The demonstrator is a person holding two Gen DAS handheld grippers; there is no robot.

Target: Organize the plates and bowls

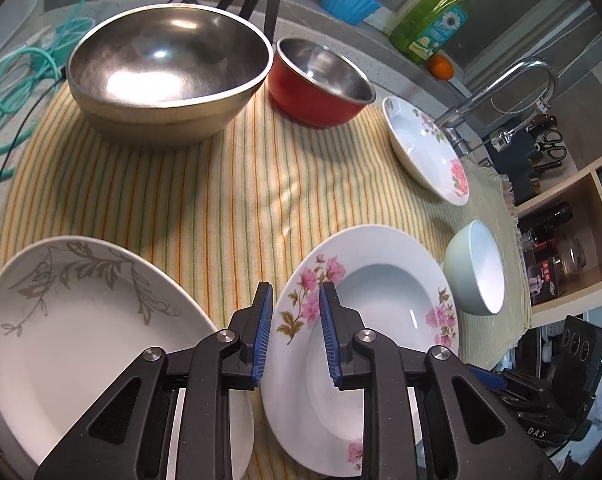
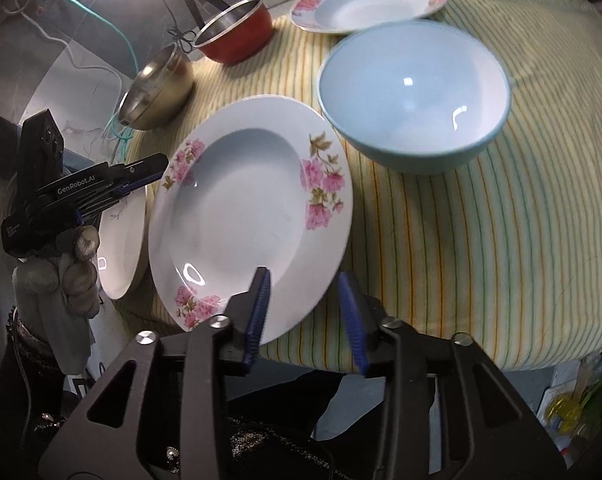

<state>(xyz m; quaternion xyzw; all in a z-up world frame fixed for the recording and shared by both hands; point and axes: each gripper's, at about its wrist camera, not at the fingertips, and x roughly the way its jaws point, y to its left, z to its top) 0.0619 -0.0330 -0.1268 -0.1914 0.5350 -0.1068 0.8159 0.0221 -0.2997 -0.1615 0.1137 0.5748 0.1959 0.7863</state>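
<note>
- My right hand-held gripper (image 2: 305,316) stands with its jaws moderately wide. The near rim of the floral deep plate (image 2: 245,200) lies between them, but the right pad is clear of the edge, so nothing is pinched.
- My left hand-held gripper (image 1: 295,332) is narrow, with a slim gap between its pads. It hovers over the left rim of that same plate, and I see no grip. A gloved hand (image 2: 69,264) carries it.
- The floral deep plate sits at the near edge of the striped cloth (image 1: 221,200) that covers the worktop (image 1: 101,6).
- Just left of it is a white plate with a grey leaf pattern (image 1: 81,320). I cannot tell whether the two rims touch.
- Just right and a little farther is a pale blue bowl (image 2: 413,92), close to the plate's rim and crowding that side.
- Beyond the bowl lies a second floral plate (image 2: 365,0), beside the tap (image 1: 501,80).
- At the far side a large steel bowl (image 1: 169,68) and a red bowl (image 1: 317,84) stand side by side, well apart from my grippers.
- A green soap bottle (image 1: 433,20) stands behind them on the ledge.
</note>
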